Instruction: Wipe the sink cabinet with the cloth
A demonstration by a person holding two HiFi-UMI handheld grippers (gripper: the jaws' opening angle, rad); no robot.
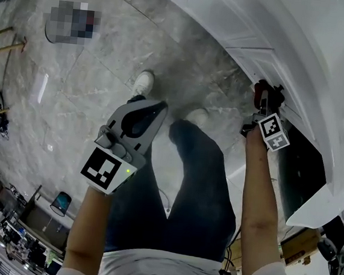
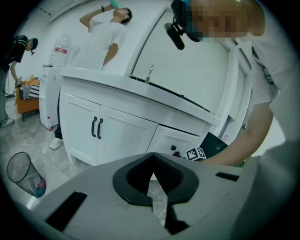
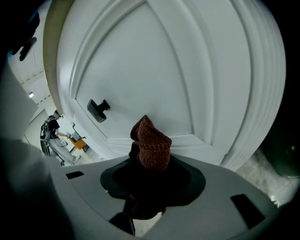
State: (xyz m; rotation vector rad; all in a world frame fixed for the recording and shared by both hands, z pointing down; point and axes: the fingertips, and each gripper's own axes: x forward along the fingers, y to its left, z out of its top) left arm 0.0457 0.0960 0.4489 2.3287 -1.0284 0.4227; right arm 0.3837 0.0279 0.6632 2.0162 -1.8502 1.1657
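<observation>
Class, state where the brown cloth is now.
Right gripper view: the brown cloth is clamped in the right hand-held gripper, near the white cabinet door, right of its black handle.

The cloth point(image 3: 152, 143) is a rust-brown knit, bunched into an upright wad and pinched in the right gripper point(image 3: 148, 180), its tip poking out past the jaws. Straight ahead of the gripper stands the white sink cabinet point(image 3: 154, 65), its door panelled, with a dark handle point(image 3: 98, 110) up and left of the cloth. Whether the tip touches the door is unclear.
</observation>
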